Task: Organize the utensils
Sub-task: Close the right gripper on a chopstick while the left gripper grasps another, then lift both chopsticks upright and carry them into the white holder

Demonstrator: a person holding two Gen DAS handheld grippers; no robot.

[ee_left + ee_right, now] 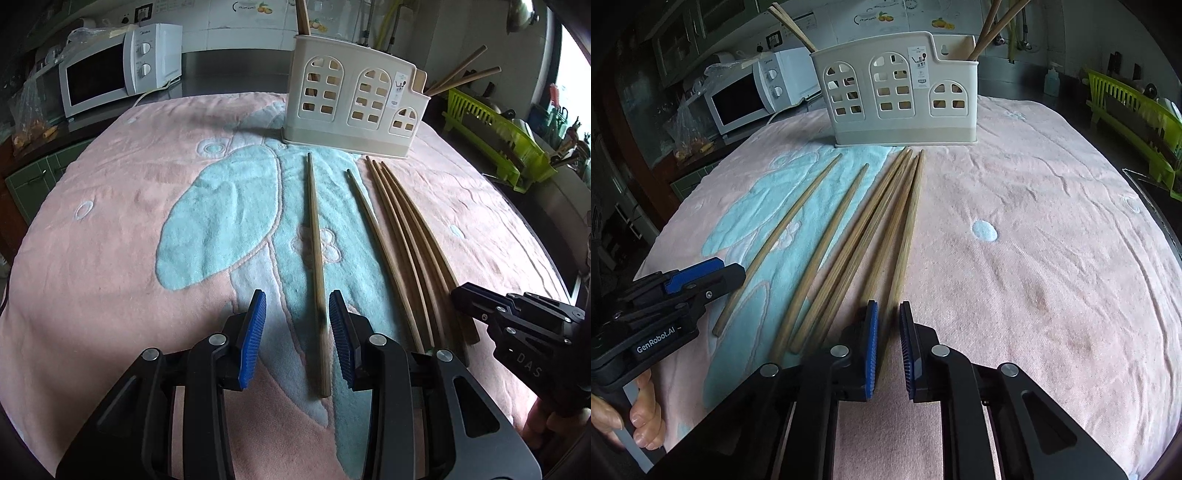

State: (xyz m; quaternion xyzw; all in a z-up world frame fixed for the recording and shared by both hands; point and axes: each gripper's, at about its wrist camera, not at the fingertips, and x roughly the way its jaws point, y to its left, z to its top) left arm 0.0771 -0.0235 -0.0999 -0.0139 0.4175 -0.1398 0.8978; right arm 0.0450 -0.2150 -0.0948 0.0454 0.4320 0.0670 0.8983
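Note:
Several wooden chopsticks lie lengthwise on a pink and teal towel (110,229). My left gripper (297,295) is open, its blue pads either side of the leftmost chopstick (316,240) without touching it. A second single chopstick (373,229) and a tight bundle (410,236) lie to its right. My right gripper (888,304) stands narrowly open around the rightmost chopstick (905,236) of the bundle, with slivers of gap beside the pads. The cream utensil holder (354,107) (897,99) stands behind, holding a few chopsticks upright. Each gripper shows in the other's view (458,293) (738,271).
A white microwave (118,70) sits at the back left, beyond the towel's edge. A green dish rack (495,136) stands to the right by the sink. A hand (642,417) grips the left tool's handle. Bare towel stretches to the right of the bundle (1034,258).

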